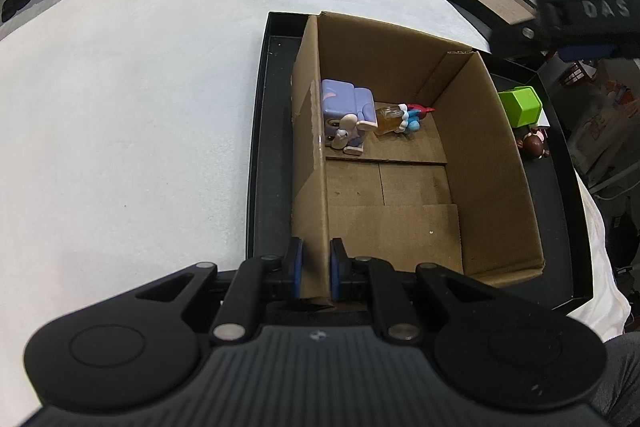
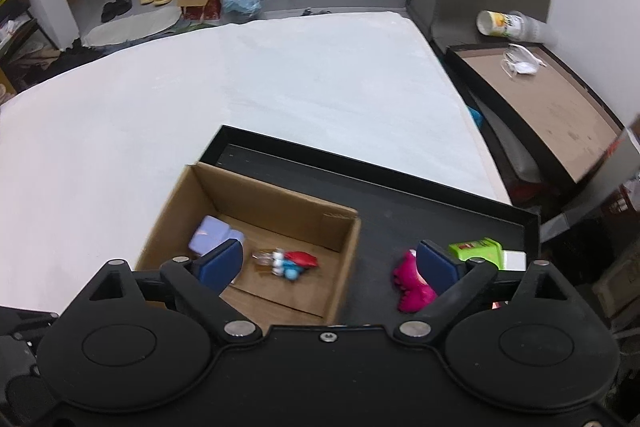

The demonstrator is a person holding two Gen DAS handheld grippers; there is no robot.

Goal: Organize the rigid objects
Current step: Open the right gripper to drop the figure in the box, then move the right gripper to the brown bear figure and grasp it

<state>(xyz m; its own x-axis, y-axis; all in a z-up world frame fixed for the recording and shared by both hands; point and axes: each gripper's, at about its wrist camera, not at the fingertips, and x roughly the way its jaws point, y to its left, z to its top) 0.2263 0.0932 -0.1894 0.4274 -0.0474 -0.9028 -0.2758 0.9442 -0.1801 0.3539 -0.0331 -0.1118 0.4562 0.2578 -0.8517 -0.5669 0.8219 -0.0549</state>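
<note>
An open cardboard box (image 1: 496,163) stands in a black tray (image 1: 272,147) on a white table. My left gripper (image 1: 317,265) is shut on the box's near left wall, one blue pad on each side. Inside the box lie a purple toy (image 1: 346,107), a small amber bottle (image 1: 388,119) and a red-and-blue figure (image 1: 416,115). My right gripper (image 2: 330,261) is open, hanging above the box's right wall (image 2: 348,247) with nothing held. On the tray right of the box are a pink toy (image 2: 408,283), a green block (image 2: 476,249) and a brown figure (image 1: 534,143).
The white tabletop (image 2: 240,99) stretches to the left and beyond the tray. To the right stands a second black tray (image 2: 560,115) with a brown board and a white mask (image 2: 520,67). A tipped cup (image 2: 504,23) lies behind it. Boxes and slippers sit on the far floor.
</note>
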